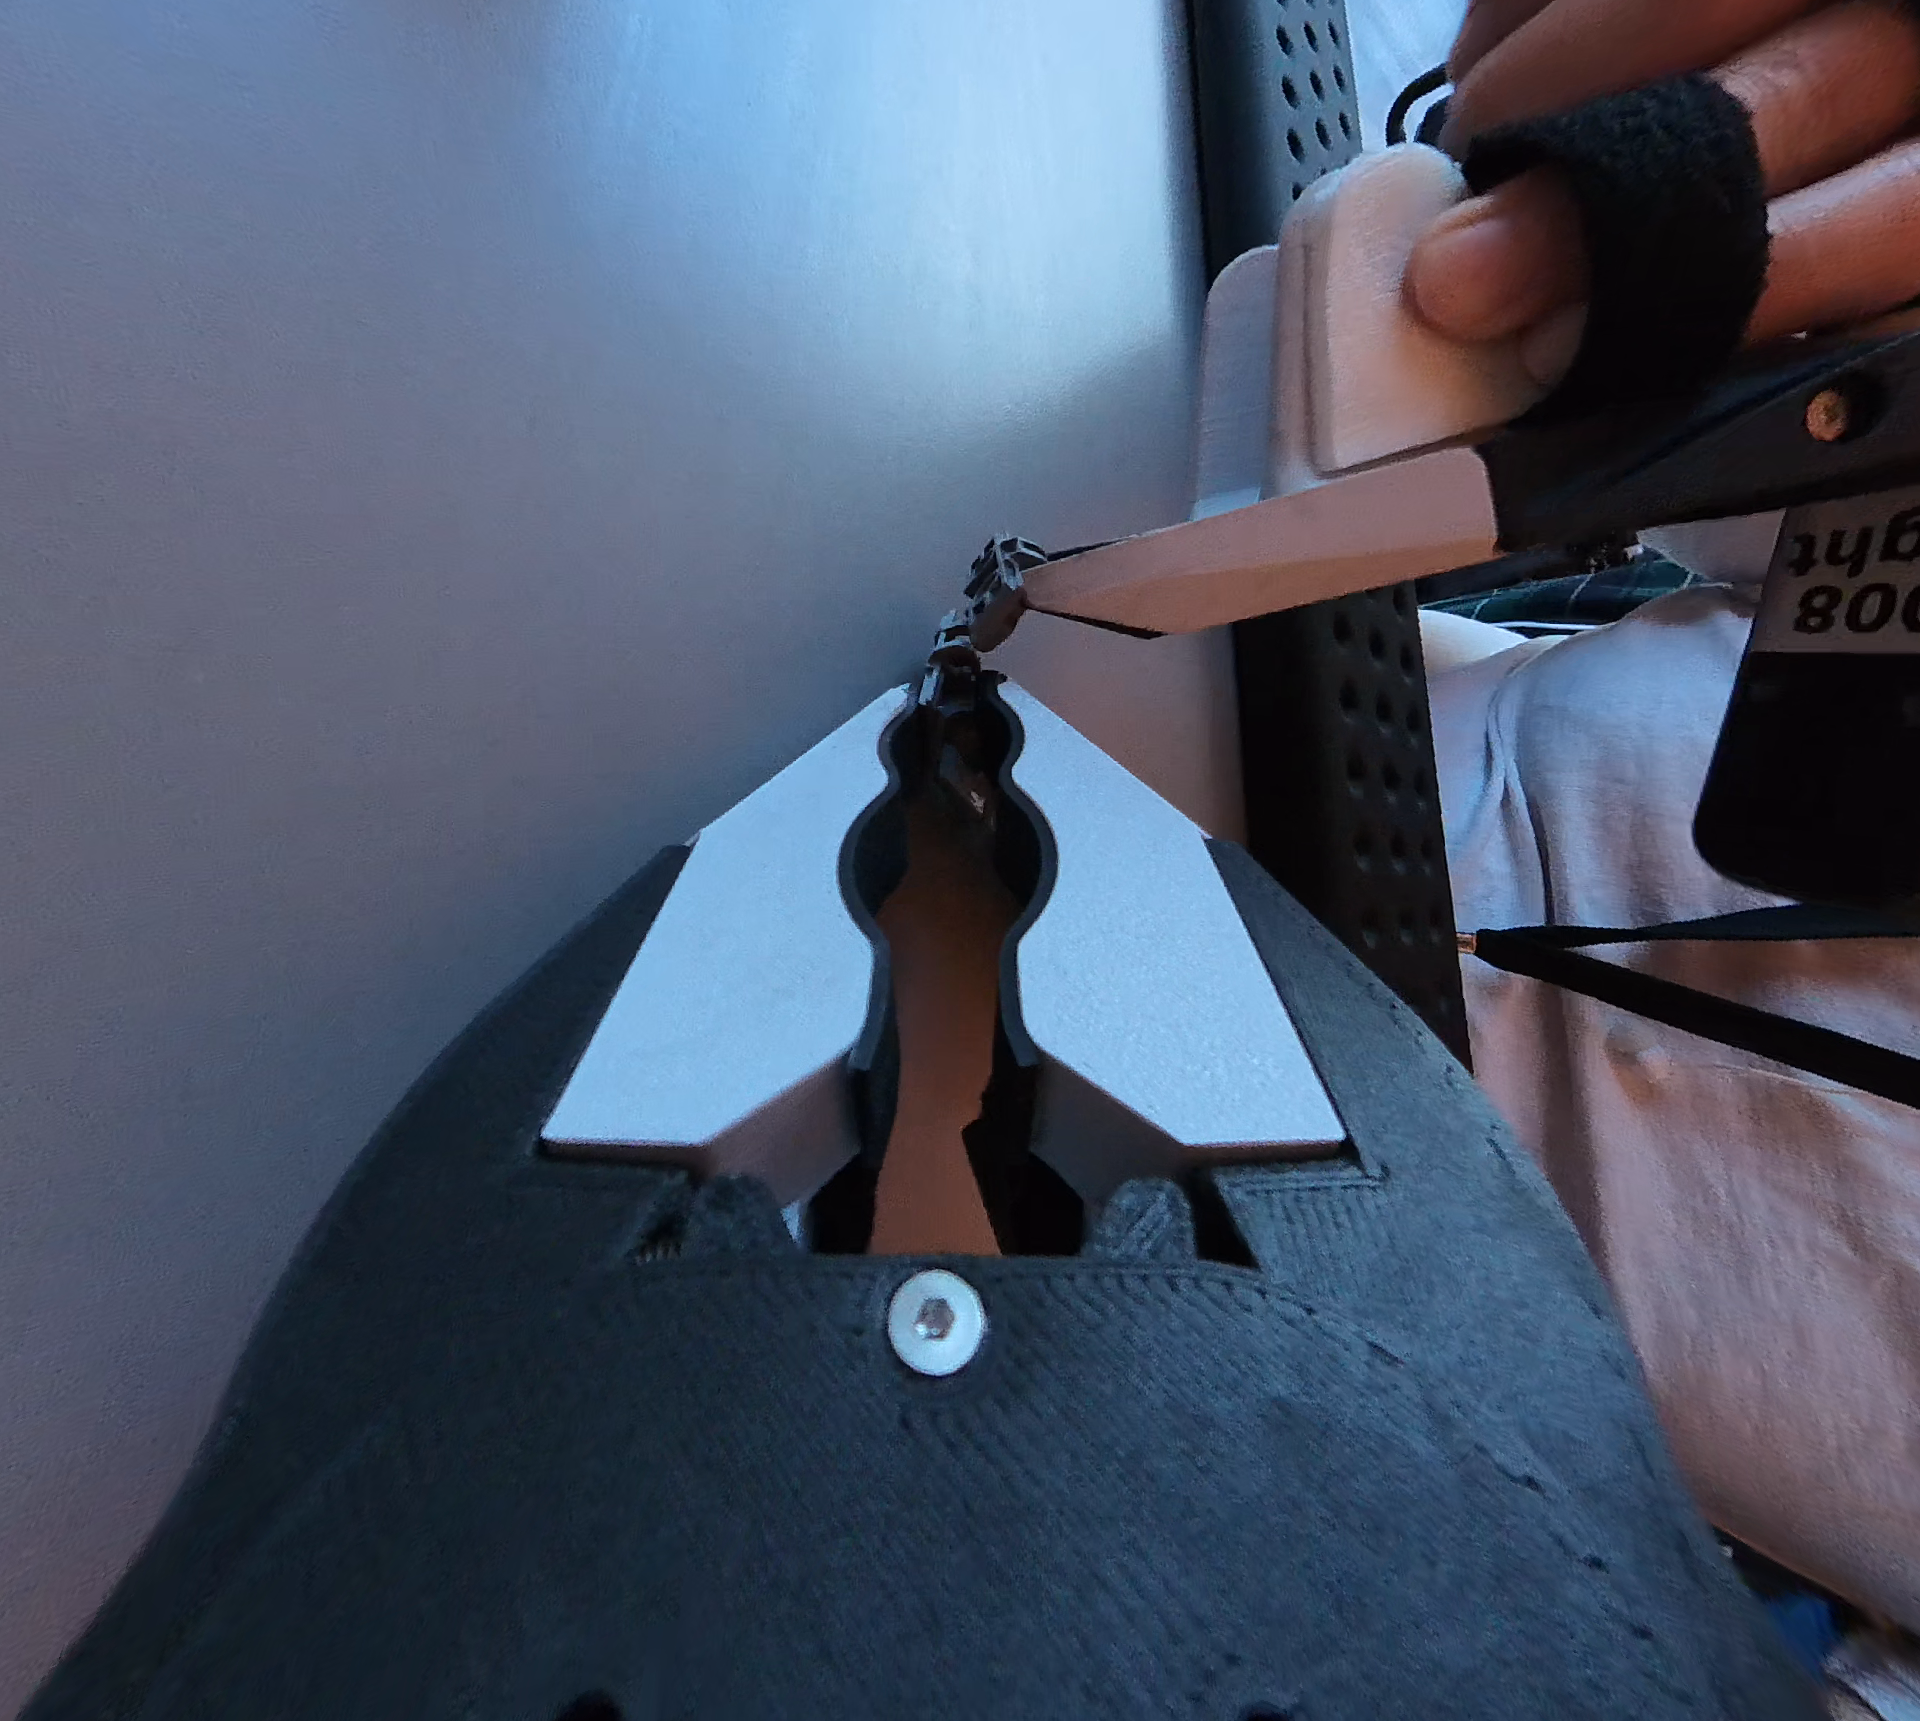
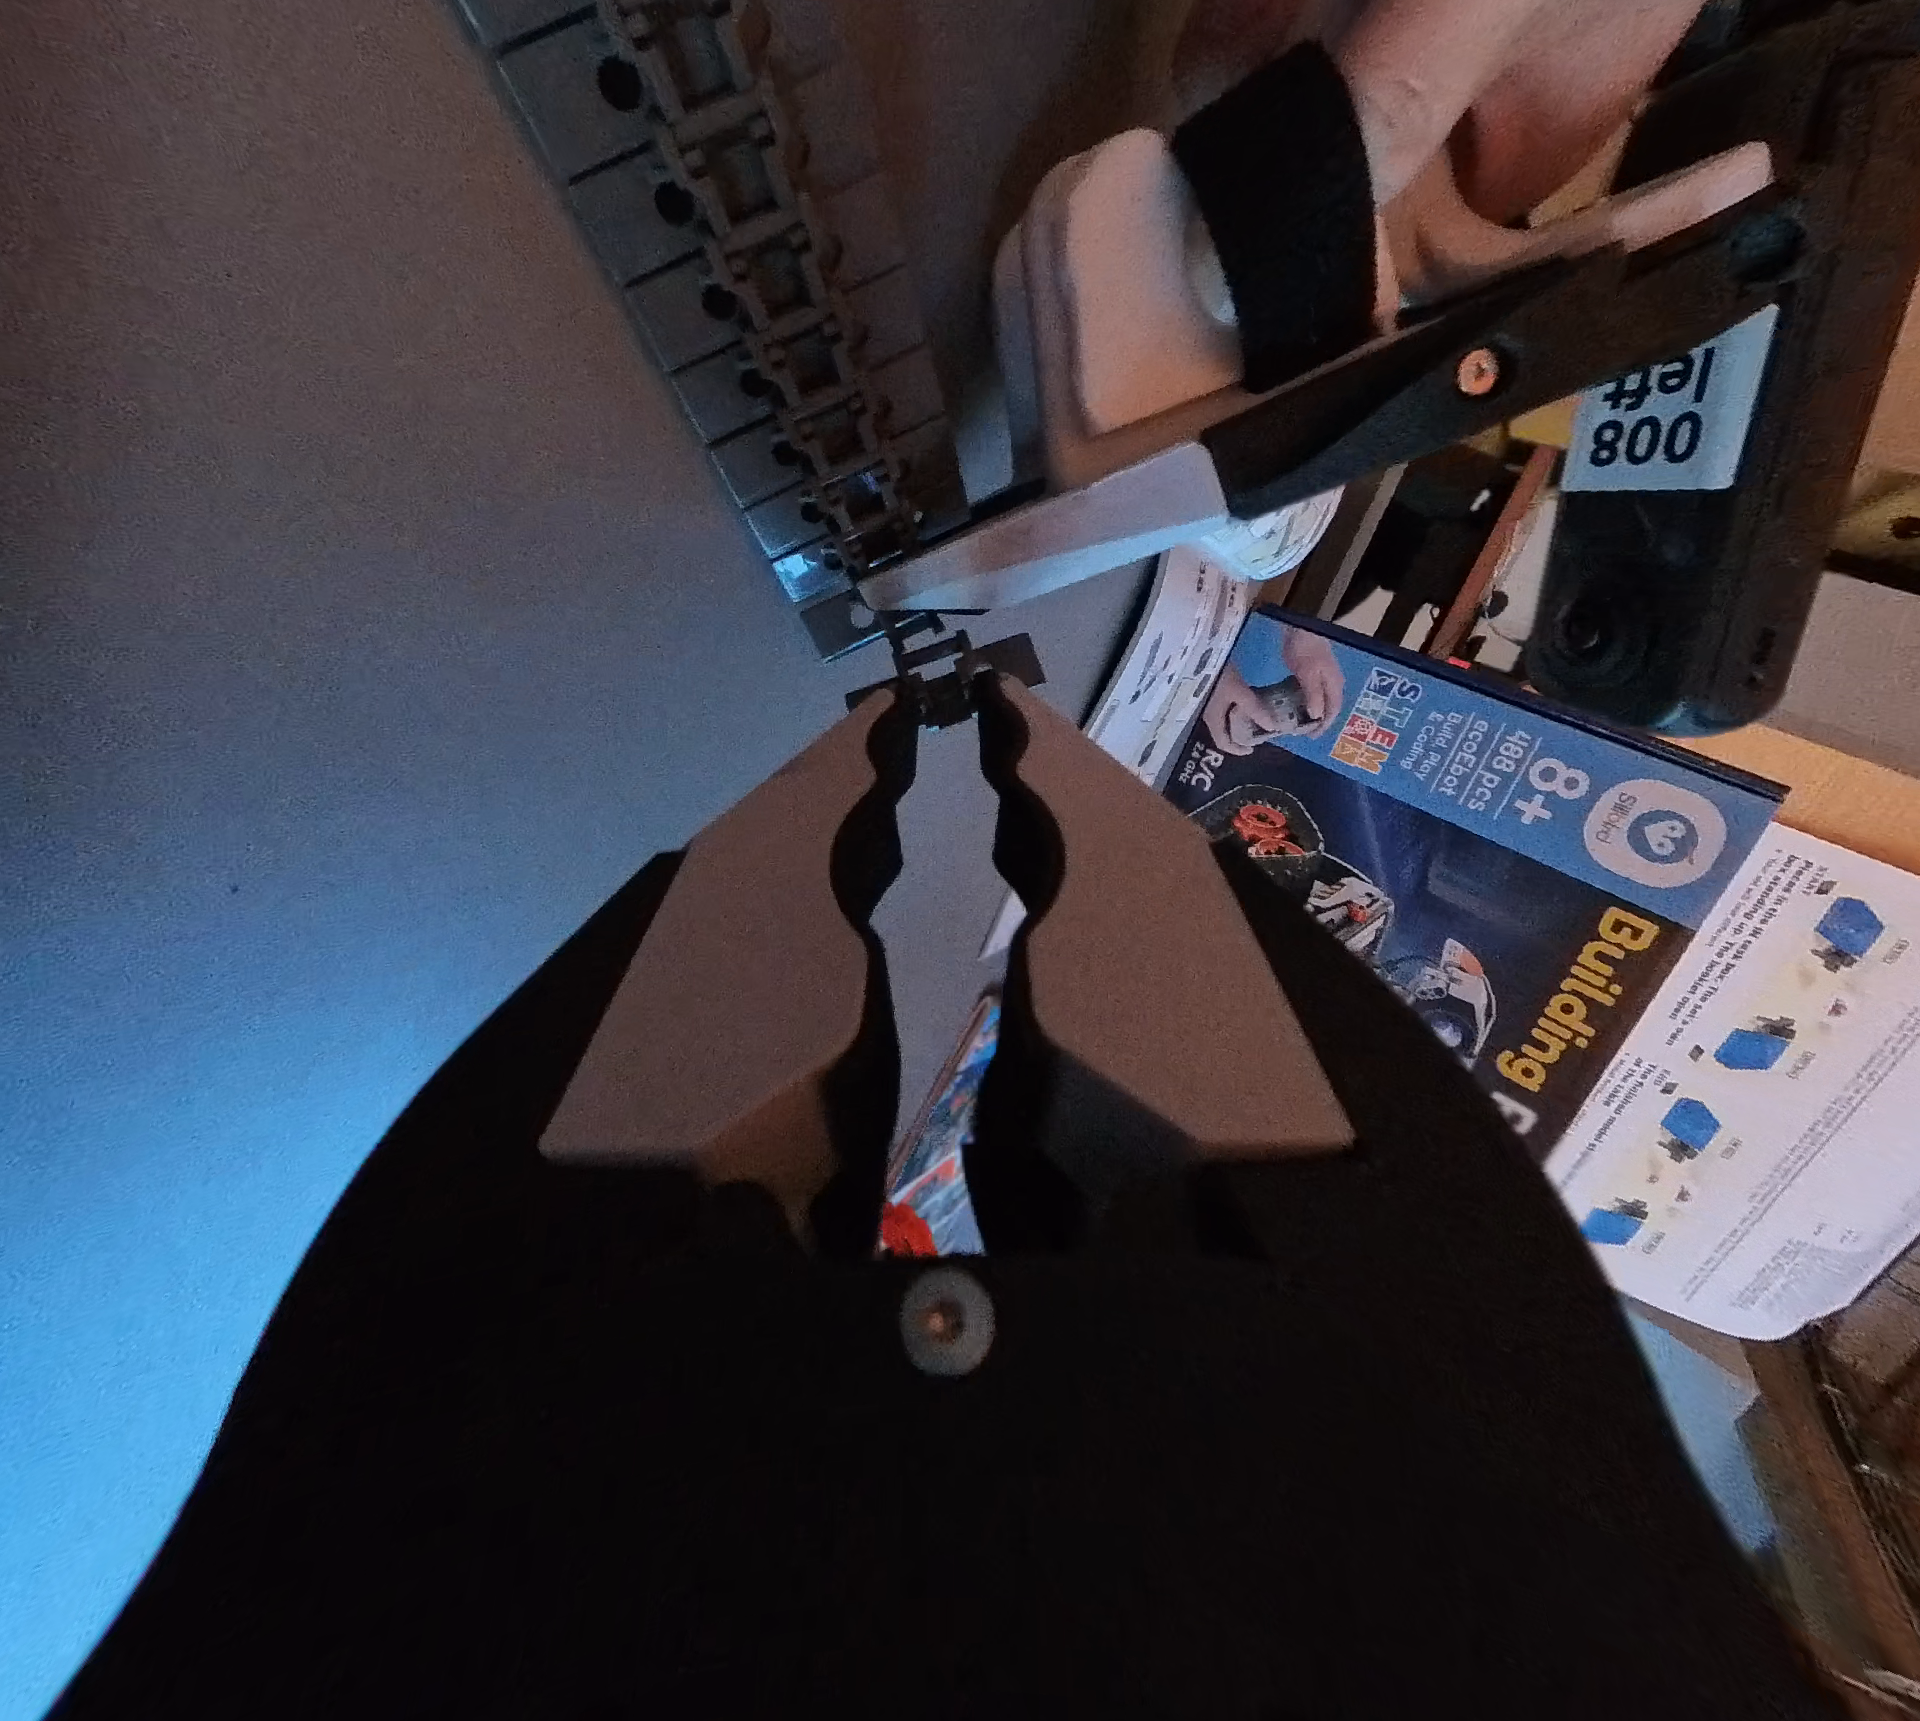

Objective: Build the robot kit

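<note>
Both pairs of jaws are nearly closed, each pinching at its very tips. The left gripper [image 1: 951,707] has a small black link nipped between its pale fingers. The right gripper [image 2: 940,707] clamps the neighbouring black link in the same way, its tips straddling it from either side. The two grippers meet nose to nose, the one crossing just above the other's tips, so the gap between the grips is only a link or so.

The links belong to one track chain [image 2: 717,154], held up off the pale tabletop [image 2: 260,528]. In the right wrist view it runs away from the tips as a long strip of grey tread plates with holes. There are well over ten links, too foreshortened to count exactly. The strip looks joined along its whole visible length, and only the short black end lies between the grippers. Whether those end links are snapped together cannot be told.

Beyond the tips lies one blue building-set box [image 2: 1455,850] beside one printed sheet [image 2: 1766,1100]. Each view shows one hand [image 1: 1662,71] on the far gripper, and one black perforated panel [image 1: 1299,71] stands behind.
</note>
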